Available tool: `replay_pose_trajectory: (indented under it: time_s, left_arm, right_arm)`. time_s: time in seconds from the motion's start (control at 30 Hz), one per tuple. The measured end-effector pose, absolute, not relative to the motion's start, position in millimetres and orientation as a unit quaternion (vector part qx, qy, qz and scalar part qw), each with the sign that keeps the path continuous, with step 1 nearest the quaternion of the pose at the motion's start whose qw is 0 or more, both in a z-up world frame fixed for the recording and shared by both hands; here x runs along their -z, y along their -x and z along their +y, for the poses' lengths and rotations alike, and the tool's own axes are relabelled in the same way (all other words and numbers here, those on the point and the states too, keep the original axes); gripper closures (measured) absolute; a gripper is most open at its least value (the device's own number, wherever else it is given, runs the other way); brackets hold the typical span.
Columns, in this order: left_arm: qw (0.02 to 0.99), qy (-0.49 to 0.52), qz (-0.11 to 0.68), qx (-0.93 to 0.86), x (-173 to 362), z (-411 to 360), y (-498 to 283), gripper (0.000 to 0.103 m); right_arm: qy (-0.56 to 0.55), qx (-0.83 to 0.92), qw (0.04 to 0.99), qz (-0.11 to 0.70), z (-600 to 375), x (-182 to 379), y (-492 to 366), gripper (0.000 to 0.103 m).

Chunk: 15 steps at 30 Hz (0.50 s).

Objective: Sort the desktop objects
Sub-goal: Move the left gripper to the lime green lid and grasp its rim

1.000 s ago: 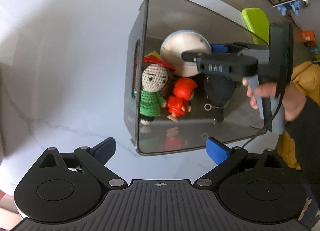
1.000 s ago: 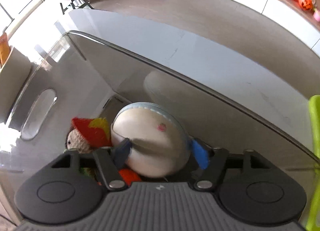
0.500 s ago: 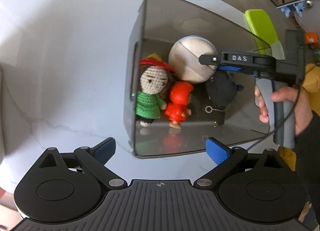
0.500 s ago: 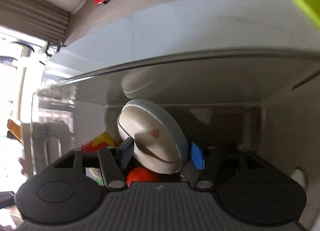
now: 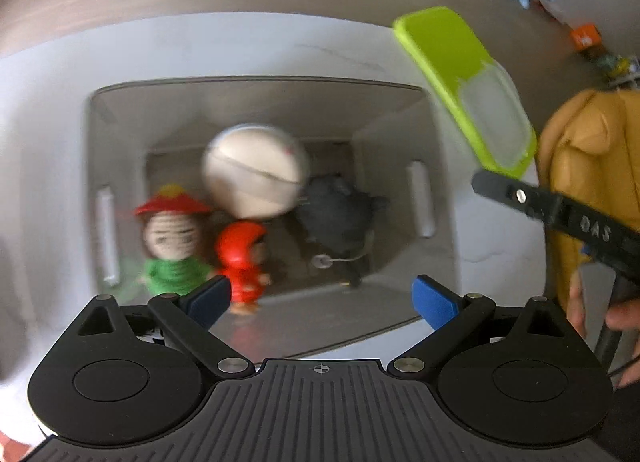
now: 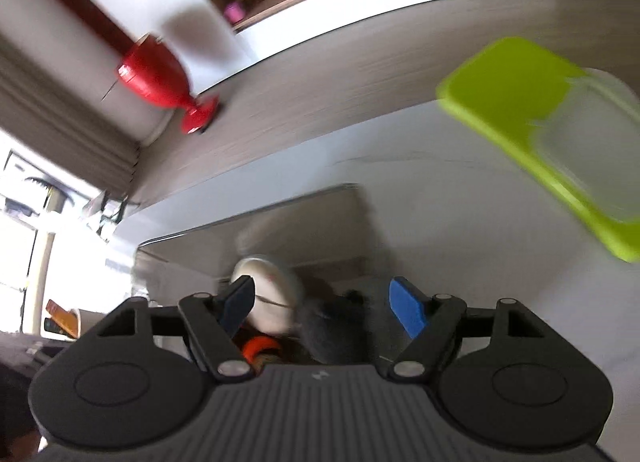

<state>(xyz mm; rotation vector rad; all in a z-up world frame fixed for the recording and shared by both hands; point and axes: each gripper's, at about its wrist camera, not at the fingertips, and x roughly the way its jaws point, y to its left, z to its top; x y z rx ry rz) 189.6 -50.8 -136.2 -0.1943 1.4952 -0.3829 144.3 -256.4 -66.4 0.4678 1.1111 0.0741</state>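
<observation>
Left wrist view showed the cream ball [image 5: 256,171] no longer pinched as before; it lay in the grey bin [image 5: 400,109], at twelve o'clock from the dolls. The right gripper [image 6: 322,304] had pulled back, its jaws opening with nothing between them. The left gripper [image 5: 320,298] hung spread and empty. That item looked sorted. White marble tabletop [image 5: 240,49]; wood floor beyond.
</observation>
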Motion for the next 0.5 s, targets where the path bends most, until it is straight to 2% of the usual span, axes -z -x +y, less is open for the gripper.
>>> replay_pose_trajectory:
  time_s: [0.2,0.3,0.4,0.5]
  left_arm:
    - [0.712,0.094,0.653,0.241,125.6,-134.4,-191.2,0.003]
    - [0.69,0.223,0.623,0.293,138.0,-172.8,-195.8,0.0]
    - [0.619,0.387,0.611,0.308,182.6,-213.4,-199.6,0.0]
    - [0.572,0.463,0.622,0.267,235.0,-256.2,-204.3,0.0]
  right_arm:
    - [-0.296,0.039,0.806,0.512,-334.5,90.8,-90.0,0.019]
    - [-0.358,0.076,0.786,0.498,-377.7,109.7,-59.3,0.019]
    - [-0.408,0.114,0.769,0.478,-417.2,127.7,-29.0,0.019]
    - [-0.436,0.144,0.765,0.451,-451.0,139.3,2.5,0.019]
